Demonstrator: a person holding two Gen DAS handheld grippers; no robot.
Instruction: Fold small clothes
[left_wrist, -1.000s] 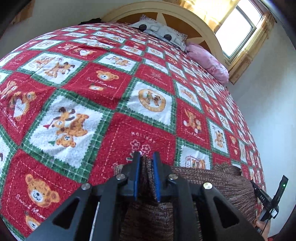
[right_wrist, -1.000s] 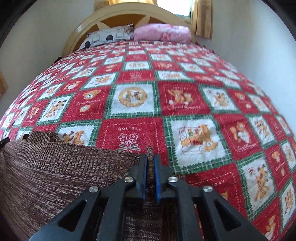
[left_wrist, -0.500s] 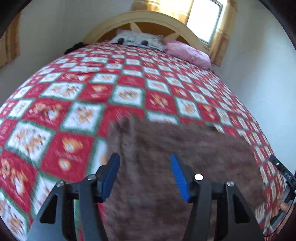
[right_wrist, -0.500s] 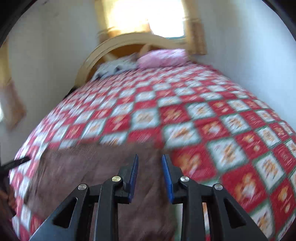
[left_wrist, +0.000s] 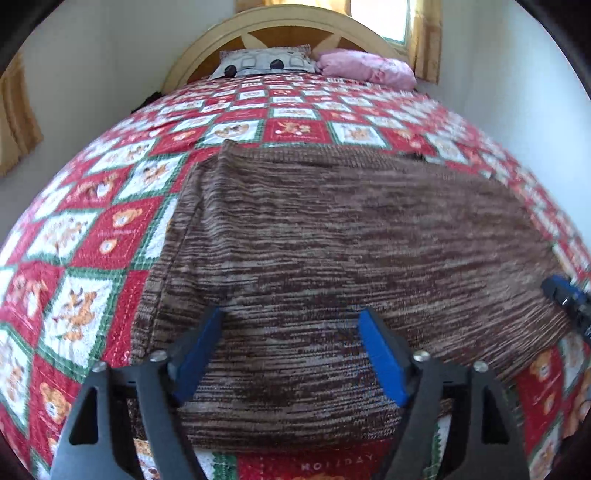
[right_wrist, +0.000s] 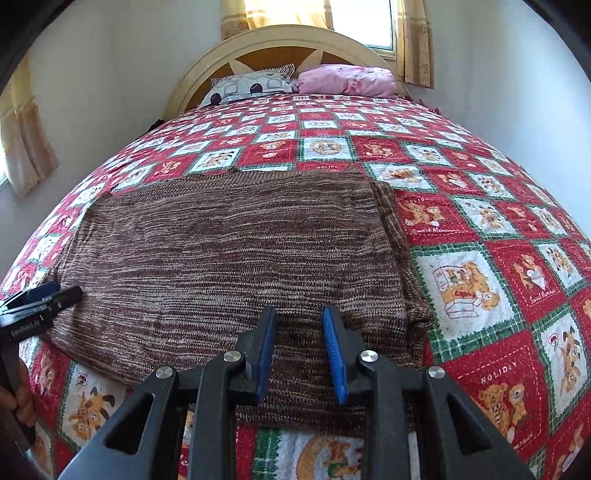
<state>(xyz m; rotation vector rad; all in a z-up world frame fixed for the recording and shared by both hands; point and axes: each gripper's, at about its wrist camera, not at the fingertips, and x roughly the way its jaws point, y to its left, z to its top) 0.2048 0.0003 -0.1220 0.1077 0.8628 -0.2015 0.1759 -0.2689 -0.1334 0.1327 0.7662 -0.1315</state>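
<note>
Both grippers have let go of the brown knit (left_wrist: 332, 240): the left gripper (left_wrist: 291, 354) has just spread wide, the right gripper (right_wrist: 300, 354) stands parted, nothing pinched. The knit now lies flat on the near quilt (right_wrist: 480, 229), 1 fold seemingly laid.

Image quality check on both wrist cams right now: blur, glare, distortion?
Left wrist view: right side smeared, so the brown knit garment and the quilt lose detail there; the window is blown out. Right wrist view: sharper, knit texture crisp; window and curtains overexposed. Both: strong fisheye bulge on the bed, dark vignette in the corners.
</note>
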